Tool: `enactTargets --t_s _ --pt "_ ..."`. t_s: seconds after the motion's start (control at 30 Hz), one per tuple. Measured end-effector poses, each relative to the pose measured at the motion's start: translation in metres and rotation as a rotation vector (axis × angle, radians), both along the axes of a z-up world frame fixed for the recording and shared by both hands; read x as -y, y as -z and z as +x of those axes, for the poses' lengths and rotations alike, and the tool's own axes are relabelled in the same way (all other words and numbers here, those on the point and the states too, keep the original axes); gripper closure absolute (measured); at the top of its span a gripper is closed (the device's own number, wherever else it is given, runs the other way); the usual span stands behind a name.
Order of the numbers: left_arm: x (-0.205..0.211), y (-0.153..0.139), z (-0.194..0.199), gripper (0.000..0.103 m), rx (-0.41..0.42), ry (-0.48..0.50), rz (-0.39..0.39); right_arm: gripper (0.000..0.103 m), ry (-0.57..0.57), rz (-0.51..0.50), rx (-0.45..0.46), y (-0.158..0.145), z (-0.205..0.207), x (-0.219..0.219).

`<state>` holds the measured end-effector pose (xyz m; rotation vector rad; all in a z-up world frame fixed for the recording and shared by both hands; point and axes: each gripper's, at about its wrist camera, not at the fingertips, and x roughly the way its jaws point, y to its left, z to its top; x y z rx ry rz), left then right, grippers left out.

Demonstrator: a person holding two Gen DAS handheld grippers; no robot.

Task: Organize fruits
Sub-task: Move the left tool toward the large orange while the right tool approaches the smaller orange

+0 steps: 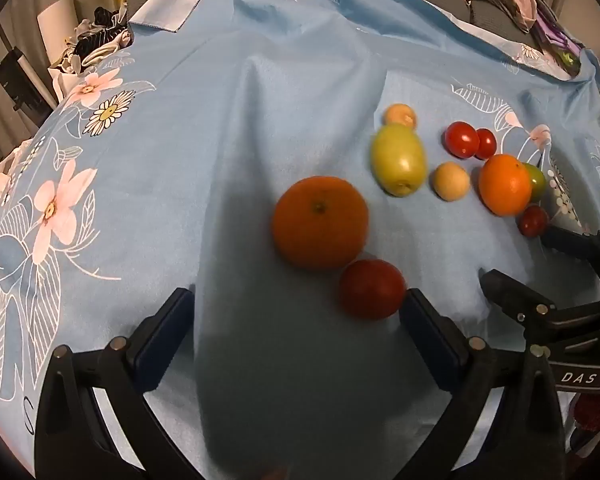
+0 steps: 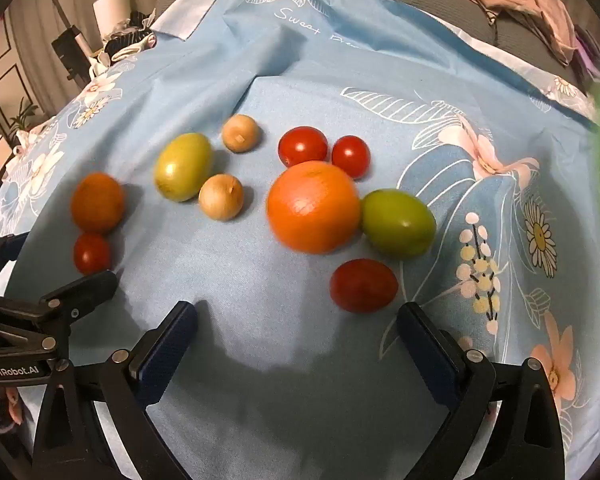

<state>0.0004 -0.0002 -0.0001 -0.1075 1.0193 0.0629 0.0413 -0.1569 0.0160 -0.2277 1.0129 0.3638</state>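
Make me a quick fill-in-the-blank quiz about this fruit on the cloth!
1. The fruits lie on a ___ flowered cloth.
2. There are ___ oranges.
3. Both grippers are ___ and hold nothing.
4. Red tomatoes number ___.

Missing words: blue; two; open; four

**Fruit layout on the covered surface**

All fruit lies on the light blue floral cloth point(image 2: 300, 80). In the right wrist view, left to right: small orange point(image 2: 97, 202) with a red cherry tomato point(image 2: 92, 253) just before it; yellow-green oval fruit point(image 2: 184, 166) beside two tan round fruits point(image 2: 221, 197), one behind point(image 2: 240, 133); two red tomatoes point(image 2: 303, 146) behind the large orange point(image 2: 313, 207); green oval fruit point(image 2: 398, 223) touching its right; dark red tomato point(image 2: 363, 285) nearest.
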Motion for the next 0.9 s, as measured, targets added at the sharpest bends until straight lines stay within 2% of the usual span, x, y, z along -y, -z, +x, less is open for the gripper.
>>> enactTargets --t_s 0.7,0.8,0.9 --pt "-0.004 -0.003 -0.009 0.002 0.021 -0.035 0.015 0.003 -0.001 -0.008 -0.001 0.002 -0.003 -0.001" --pt "-0.009 -0.010 -0.016 0.003 0.042 -0.050 -0.035 0.003 -0.003 -0.014 -0.004 0.003 -0.004 -0.002" --pt "-0.012 -0.026 -0.026 0.003 0.102 -0.050 -0.085 0.001 -0.014 -0.018 -0.018 0.003 -0.001 -0.001"
